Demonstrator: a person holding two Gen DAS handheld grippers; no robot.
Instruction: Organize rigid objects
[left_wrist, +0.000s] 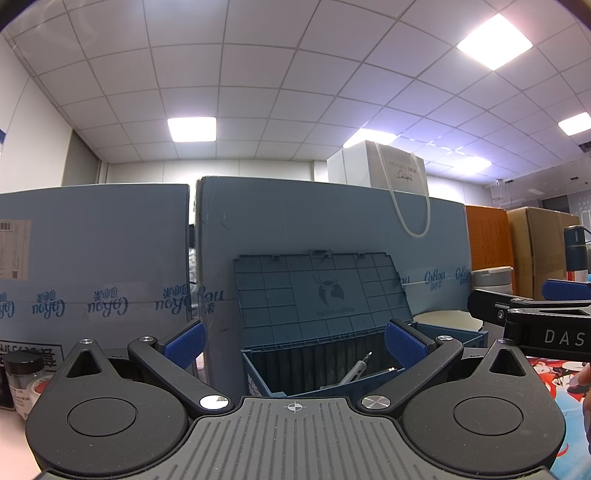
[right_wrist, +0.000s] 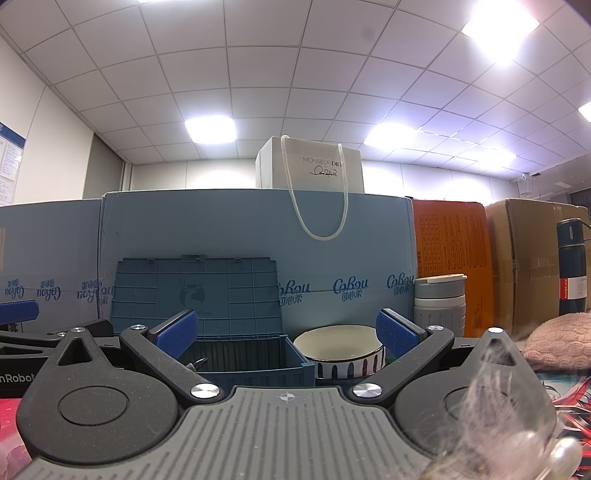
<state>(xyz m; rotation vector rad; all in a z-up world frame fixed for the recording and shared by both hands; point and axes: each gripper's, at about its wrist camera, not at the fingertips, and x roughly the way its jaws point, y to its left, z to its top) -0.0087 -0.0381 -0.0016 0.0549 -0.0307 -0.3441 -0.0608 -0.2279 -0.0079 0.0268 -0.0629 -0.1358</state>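
Note:
A blue plastic storage box stands open in front of me, its lid leaning back against a big blue carton. A silver pen-like tool lies inside it. My left gripper is open and empty, just before the box. My right gripper is open and empty, facing the box and a cream bowl with dark stripes to its right. The right gripper also shows at the right edge of the left wrist view.
Blue cartons form a wall behind, with a white paper bag on top. A grey cup, orange box, brown carton, dark flask and pink knit cloth stand right. A black-capped jar sits left.

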